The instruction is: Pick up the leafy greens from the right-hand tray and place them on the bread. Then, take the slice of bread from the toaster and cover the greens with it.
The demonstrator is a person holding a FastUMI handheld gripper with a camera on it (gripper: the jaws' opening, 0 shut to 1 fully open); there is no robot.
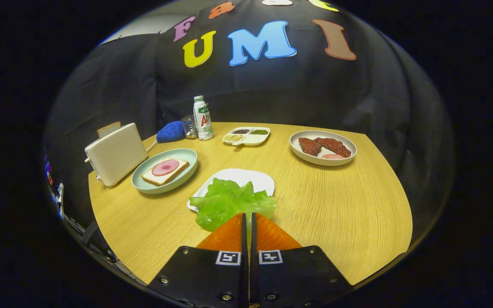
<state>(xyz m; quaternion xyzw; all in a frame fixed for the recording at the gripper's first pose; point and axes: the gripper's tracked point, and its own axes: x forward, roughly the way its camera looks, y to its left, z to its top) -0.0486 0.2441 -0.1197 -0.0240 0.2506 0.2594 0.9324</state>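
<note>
My gripper (pixel 247 214) is shut on the near edge of the leafy greens (pixel 229 201), a bright green lettuce leaf; a sliver of green shows in the narrow gap between the fingers. The leaf spreads just ahead of the fingertips over the near part of a white tray (pixel 250 176). Whether it is lifted off the tray I cannot tell. Beyond and to the left, a slice of bread (pixel 161 176) topped with a pink ham round lies on a pale green plate (pixel 188 157). Left of that plate stands a cream toaster (pixel 116 154) with a bread slice (pixel 108 128) sticking out of its top.
On the round wooden table (pixel 336 205), a white plate (pixel 302 156) with brown meat pieces sits far right. A divided dish of beans (pixel 246 136), a white bottle (pixel 203 117), a glass and a blue cloth-like object (pixel 170 131) stand at the back.
</note>
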